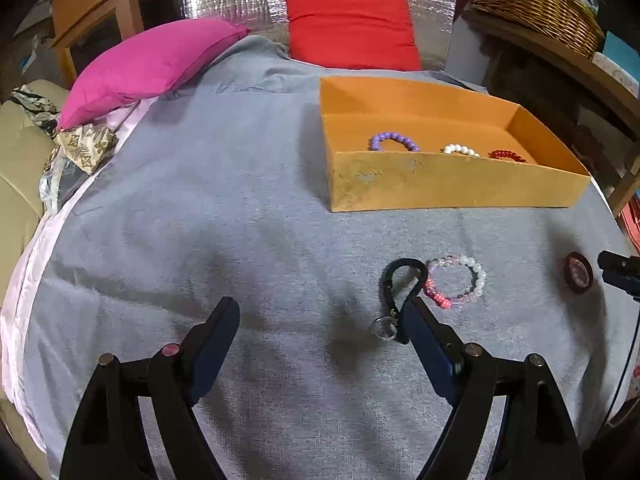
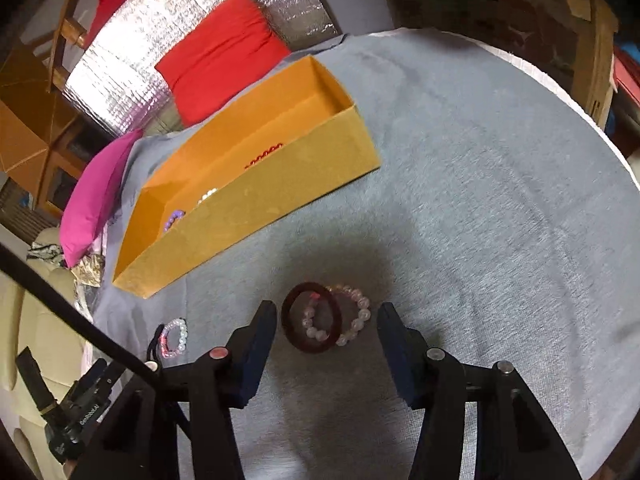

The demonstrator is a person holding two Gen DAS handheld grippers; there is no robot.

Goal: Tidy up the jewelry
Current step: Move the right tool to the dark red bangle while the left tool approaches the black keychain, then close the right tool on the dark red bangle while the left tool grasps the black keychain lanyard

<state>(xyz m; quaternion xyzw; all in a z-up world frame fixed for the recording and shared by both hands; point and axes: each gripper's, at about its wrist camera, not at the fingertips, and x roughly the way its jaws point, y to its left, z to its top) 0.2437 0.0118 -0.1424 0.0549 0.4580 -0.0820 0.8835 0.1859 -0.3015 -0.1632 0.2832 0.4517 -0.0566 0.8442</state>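
The right claw (image 2: 326,316) hangs low over the grey cloth (image 2: 460,200) of the bed, fingers spread wide and empty. Right between them lie two pieces: a dark red bangle (image 2: 313,318) and a pale pink bead bracelet (image 2: 352,316), overlapping, the bangle toward the 9 o'clock side. Neither finger touches them.

The left claw (image 1: 320,308) is also spread wide, holding nothing. Its right-hand fingertip (image 1: 414,312) sits just at a black carabiner clip (image 1: 400,288) with a small ring; I cannot tell whether it touches. Just beside the clip at 3 o'clock lies a mixed pink-and-white bead bracelet (image 1: 458,282), touching the clip's edge. Further toward 3 o'clock, near the frame's rim, the dark red bangle (image 1: 578,278) shows again.

The orange box (image 1: 440,184) stands at about 1 o'clock from the left claw, and 11 o'clock from the right. Inside I count three bracelets in a row: one purple (image 1: 394,140), one white (image 1: 460,149), one red (image 1: 508,155).

So, three bracelets in the box; two bracelets, one bangle and one clip out on the cloth. Beyond are two cushions, one magenta (image 1: 152,64) and one red (image 1: 352,26).
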